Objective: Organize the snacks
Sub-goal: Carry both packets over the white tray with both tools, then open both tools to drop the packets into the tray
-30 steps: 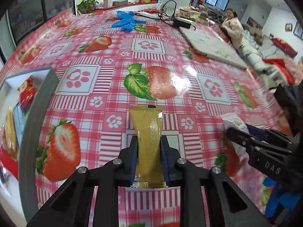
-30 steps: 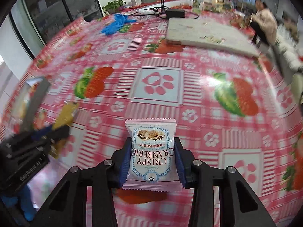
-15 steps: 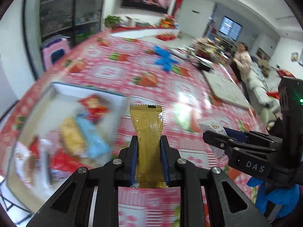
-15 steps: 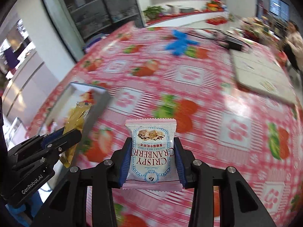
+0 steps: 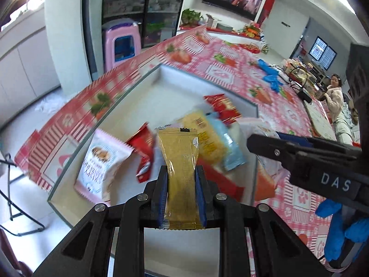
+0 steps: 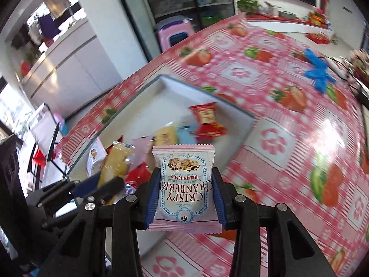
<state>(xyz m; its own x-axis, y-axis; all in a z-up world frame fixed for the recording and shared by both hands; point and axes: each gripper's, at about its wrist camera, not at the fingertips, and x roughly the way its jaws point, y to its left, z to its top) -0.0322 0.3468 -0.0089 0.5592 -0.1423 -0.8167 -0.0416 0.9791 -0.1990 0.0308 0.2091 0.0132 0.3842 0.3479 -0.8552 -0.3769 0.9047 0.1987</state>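
My left gripper (image 5: 181,173) is shut on a gold snack packet (image 5: 182,161) that stands upright over a white tray (image 5: 166,92) with a grey rim. Several packets lie in the tray: a pink-white one (image 5: 101,168), red ones (image 5: 221,107), a yellow one (image 5: 205,136) and a light blue one (image 5: 231,152). My right gripper (image 6: 184,177) is shut on a pink-white cranberry crisp packet (image 6: 184,184), above the tray's near right corner (image 6: 251,120). Each gripper shows in the other's view: right gripper (image 5: 299,154), left gripper (image 6: 96,182) with its gold packet (image 6: 115,161).
The tray sits near the left edge of a table with a red strawberry cloth (image 6: 276,138); floor drops away beyond that edge. Blue gloves (image 6: 318,71) lie farther back. A pink stool (image 5: 121,41) stands off the table. A seated person (image 5: 334,97) is at the far right.
Both grippers have swung left from over the open tablecloth to over the tray, each still holding its packet. The tray went from the left edge of view to the middle.
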